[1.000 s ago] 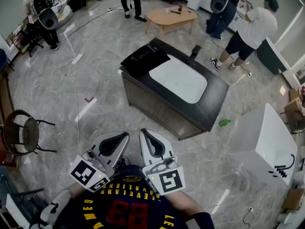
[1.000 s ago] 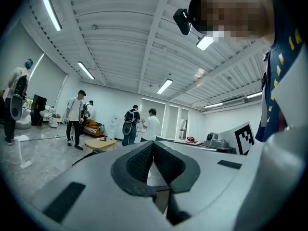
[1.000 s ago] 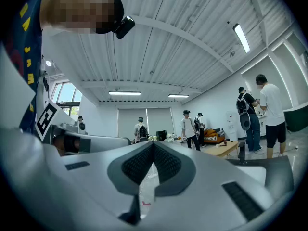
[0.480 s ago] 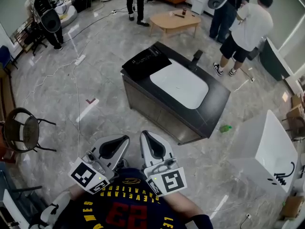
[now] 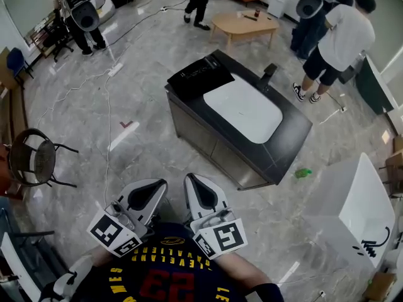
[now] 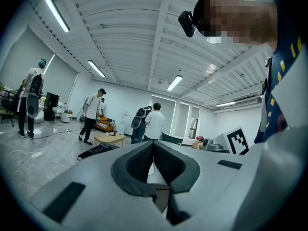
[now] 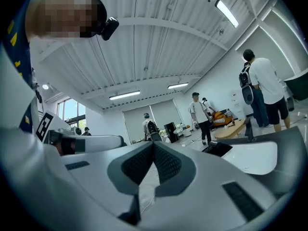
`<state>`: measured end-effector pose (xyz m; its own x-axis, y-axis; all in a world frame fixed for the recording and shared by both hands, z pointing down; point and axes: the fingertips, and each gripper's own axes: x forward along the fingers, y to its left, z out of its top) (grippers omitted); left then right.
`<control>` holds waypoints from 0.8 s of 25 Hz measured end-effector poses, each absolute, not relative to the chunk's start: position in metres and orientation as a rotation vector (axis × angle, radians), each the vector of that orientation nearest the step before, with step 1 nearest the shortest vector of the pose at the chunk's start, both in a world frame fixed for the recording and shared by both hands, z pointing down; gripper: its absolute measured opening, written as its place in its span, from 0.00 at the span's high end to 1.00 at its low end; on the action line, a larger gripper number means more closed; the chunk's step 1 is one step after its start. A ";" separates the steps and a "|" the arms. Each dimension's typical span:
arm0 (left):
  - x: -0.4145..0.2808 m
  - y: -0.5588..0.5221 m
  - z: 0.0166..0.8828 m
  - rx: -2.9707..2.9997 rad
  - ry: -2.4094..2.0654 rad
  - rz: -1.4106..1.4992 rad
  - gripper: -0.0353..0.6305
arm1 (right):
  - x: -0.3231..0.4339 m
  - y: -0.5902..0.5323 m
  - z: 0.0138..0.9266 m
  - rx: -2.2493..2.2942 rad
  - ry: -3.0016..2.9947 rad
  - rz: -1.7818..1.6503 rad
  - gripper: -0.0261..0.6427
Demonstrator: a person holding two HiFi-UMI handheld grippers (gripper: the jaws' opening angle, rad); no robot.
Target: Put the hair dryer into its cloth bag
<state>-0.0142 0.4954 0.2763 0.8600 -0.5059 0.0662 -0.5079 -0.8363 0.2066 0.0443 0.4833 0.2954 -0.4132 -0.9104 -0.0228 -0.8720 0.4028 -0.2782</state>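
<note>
None of the job is done, as far as I can judge. The hair dryer (image 5: 269, 74), which I take to be the small dark upright thing, stands well ahead of my fingers and off to their right, though it is too small to be sure of. The cloth bag (image 5: 200, 75) is, I think, the flat black piece with pale print lying almost straight ahead of my fingers and just as far off. Both rest on the black surface (image 5: 286, 131), with a white pad (image 5: 245, 106) between them. They look apart from each other, so the dryer is not in the bag. My left fingers (image 5: 146, 195) are clenched on nothing, their dark pads meeting with only air and the room beyond them. My right fingers (image 5: 203, 194) are clenched the same way, empty, just beside the left pair and close to my chest. A stretch of bare floor (image 5: 157, 137) lies between my fingertips and the surface. All of it is left: walking up, taking hold of bag and dryer, opening the bag's mouth and sliding the dryer inside.
</note>
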 end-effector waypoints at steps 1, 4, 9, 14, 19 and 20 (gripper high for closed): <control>-0.014 0.494 0.278 2.812 -0.787 0.018 0.94 | 0.046 0.482 0.297 -1.591 2.482 -0.344 0.95; -0.010 0.492 0.280 2.808 -0.794 0.041 0.94 | 0.047 0.478 0.298 -1.577 2.487 -0.357 0.95; -0.007 0.478 0.285 2.790 -0.773 0.043 0.94 | 0.049 0.464 0.304 -1.581 2.487 -0.387 0.95; 0.001 0.446 0.287 2.797 -0.701 0.032 0.94 | 0.061 0.435 0.306 -1.667 2.442 -0.386 0.95; 0.008 0.398 0.281 2.822 -0.600 -0.003 0.94 | 0.069 0.392 0.301 -1.762 2.393 -0.360 0.95; 0.008 0.386 0.280 2.823 -0.584 -0.012 0.94 | 0.070 0.382 0.300 -1.781 2.383 -0.355 0.95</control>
